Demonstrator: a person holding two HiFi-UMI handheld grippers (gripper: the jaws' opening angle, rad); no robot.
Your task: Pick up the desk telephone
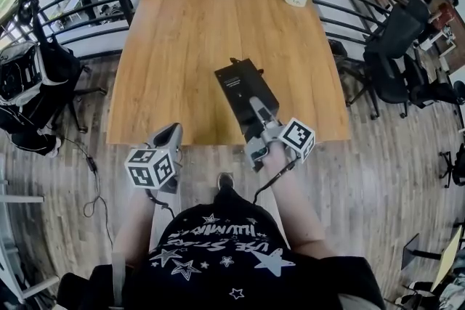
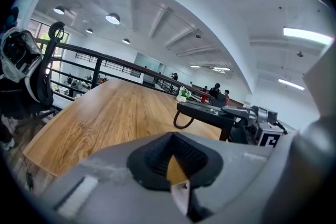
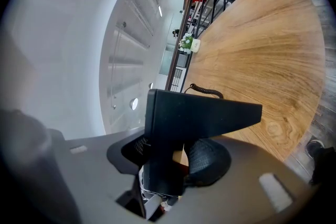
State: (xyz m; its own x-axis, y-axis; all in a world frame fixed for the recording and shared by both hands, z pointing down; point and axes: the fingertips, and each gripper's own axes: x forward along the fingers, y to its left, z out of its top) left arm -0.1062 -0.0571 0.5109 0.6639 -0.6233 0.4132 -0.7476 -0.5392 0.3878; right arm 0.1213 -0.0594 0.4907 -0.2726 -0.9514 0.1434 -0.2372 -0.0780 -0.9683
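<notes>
Gripping desk telephone (image 1: 238, 86) in my right gripper (image 1: 256, 115): fingers (image 3: 210, 159) clenched on its near edge. Telephone sits at centre of head view, over front part of counter (image 1: 182, 33). Judged lifted clear, coiled cord (image 2: 181, 122) looping below. My left gripper (image 1: 168, 136) at lower left, fingers pressed together, nothing between. Step in hand: lift. Next move calls for firm grip, level attitude, slack in cord.

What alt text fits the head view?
Seen from above, the right gripper clamps a black desk telephone over the near part of a wooden table. The left gripper hovers at the table's edge, jaws together, empty.
</notes>
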